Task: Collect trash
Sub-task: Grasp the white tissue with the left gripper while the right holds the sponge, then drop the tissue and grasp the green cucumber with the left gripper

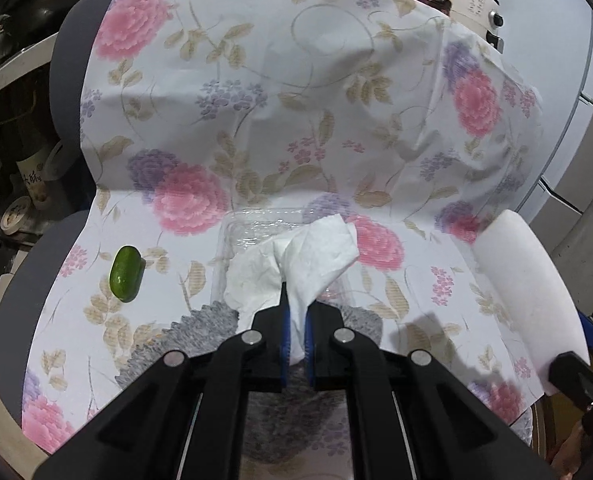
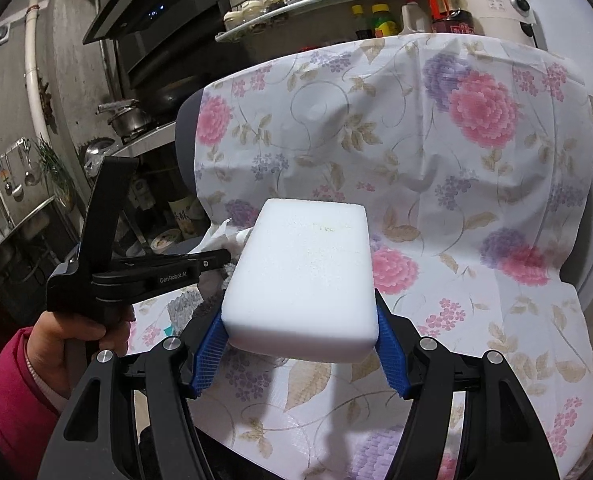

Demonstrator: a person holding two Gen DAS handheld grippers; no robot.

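Observation:
My left gripper is shut on a crumpled white tissue, which hangs just above a clear plastic tray on the flowered cloth. A green cucumber piece lies on the cloth to the left. In the right wrist view my right gripper grips a white foam block between its blue pads. The block also shows at the right of the left wrist view. The left gripper, held by a hand in a pink sleeve, appears left of the block.
The flowered cloth drapes over a grey chair. A grey knitted cloth lies under the left gripper. Behind are shelves of bottles, a white appliance and pots on a stove at the left.

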